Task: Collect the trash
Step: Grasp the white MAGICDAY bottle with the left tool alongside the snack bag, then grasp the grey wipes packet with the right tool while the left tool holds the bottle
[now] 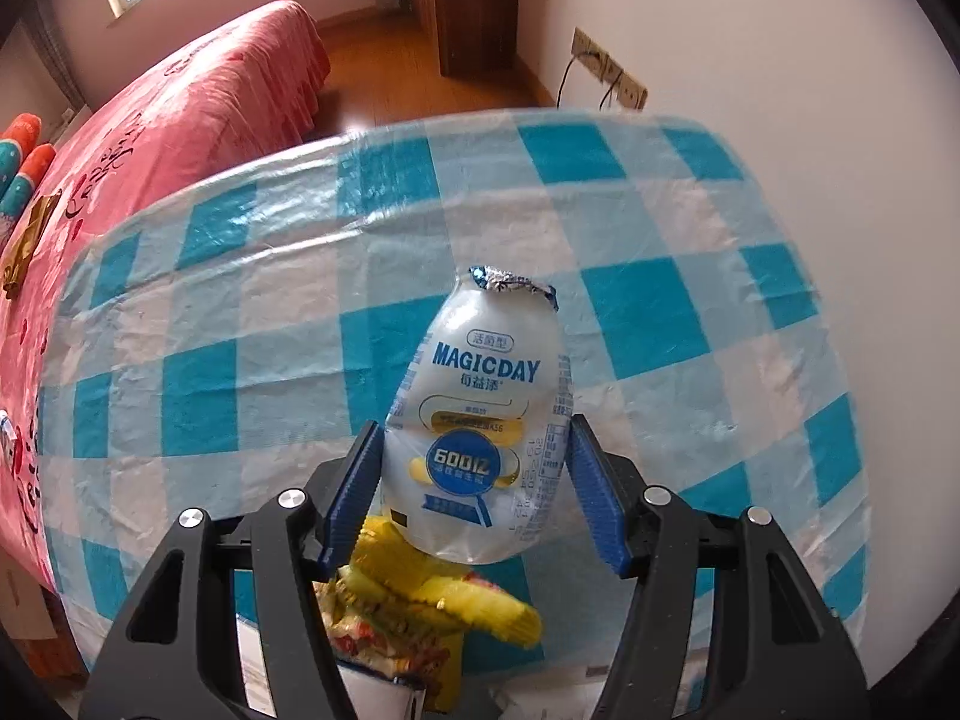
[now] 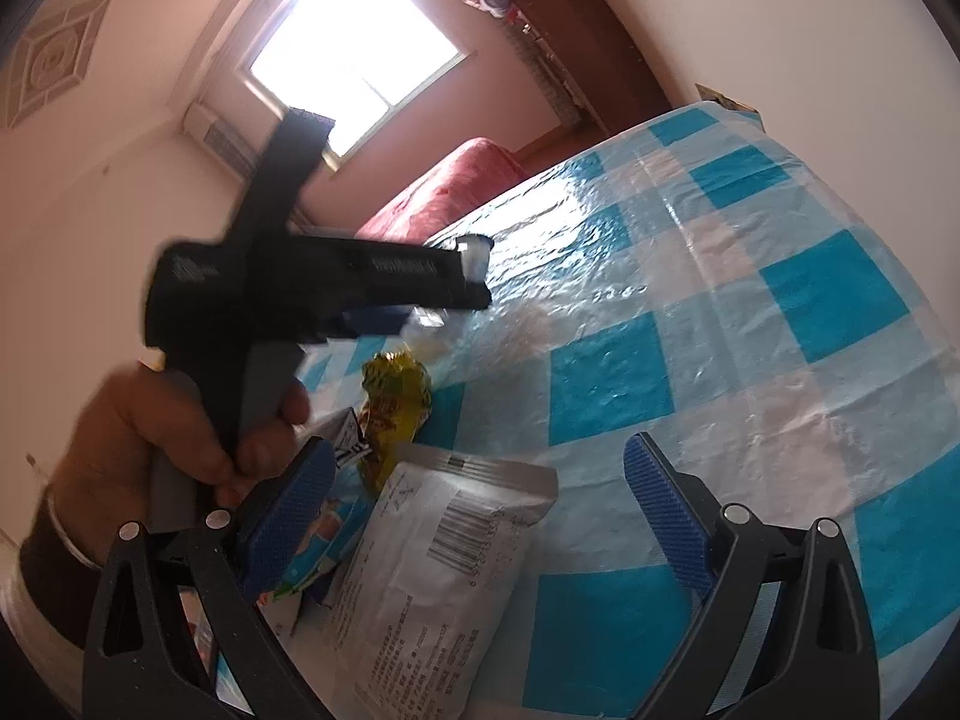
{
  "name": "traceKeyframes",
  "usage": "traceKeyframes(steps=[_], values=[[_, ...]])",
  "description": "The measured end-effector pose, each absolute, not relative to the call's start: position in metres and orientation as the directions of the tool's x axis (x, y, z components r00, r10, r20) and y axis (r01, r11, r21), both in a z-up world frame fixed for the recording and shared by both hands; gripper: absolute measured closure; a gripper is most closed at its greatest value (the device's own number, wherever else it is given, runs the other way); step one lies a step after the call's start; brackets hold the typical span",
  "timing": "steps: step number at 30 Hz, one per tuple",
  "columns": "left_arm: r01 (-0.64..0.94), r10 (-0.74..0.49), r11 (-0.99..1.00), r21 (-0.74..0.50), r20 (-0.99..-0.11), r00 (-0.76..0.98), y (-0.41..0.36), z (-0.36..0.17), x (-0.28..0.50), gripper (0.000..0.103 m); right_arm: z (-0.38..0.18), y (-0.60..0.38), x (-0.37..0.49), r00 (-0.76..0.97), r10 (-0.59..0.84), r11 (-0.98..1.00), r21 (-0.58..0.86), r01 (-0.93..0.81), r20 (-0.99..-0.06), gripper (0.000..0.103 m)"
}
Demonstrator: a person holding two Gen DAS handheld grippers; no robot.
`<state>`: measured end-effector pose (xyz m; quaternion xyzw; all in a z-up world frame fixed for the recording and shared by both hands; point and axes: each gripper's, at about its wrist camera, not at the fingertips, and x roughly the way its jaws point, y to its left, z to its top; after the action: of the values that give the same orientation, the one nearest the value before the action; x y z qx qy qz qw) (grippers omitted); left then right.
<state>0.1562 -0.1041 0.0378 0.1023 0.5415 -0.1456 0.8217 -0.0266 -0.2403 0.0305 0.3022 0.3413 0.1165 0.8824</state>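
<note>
In the left wrist view the left gripper (image 1: pixel 477 468) pinched a small drink bottle (image 1: pixel 480 414) between its blue fingers (image 1: pixel 354 492) at frame centre, over the checked tablecloth (image 1: pixel 240 300) — a yellow wrapper (image 1: pixel 432 594) lay just below. The right gripper (image 2: pixel 486 510) stood wide, grasping nothing, above a white packet (image 2: pixel 438 558) at bottom centre.

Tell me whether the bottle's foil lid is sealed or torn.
Torn: the foil lid is crumpled and ragged on the bottle.
</note>
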Motion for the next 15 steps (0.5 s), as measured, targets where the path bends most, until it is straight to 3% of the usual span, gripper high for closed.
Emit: traceKeyframes(steps=[13, 15], values=[[0.305, -0.218, 0.95, -0.066, -0.838, 0.5, -0.04, 0.106, 0.096, 0.041, 0.029, -0.212, -0.024, 0.674, 0.403, 0.862, 0.505, -0.052, -0.619, 0.008], [0.288, -0.213, 0.956, -0.063, -0.824, 0.525, -0.02, 0.113, 0.079, 0.041, 0.026, -0.21, -0.024, 0.65, 0.391, 0.871, 0.49, -0.033, -0.652, 0.026]])
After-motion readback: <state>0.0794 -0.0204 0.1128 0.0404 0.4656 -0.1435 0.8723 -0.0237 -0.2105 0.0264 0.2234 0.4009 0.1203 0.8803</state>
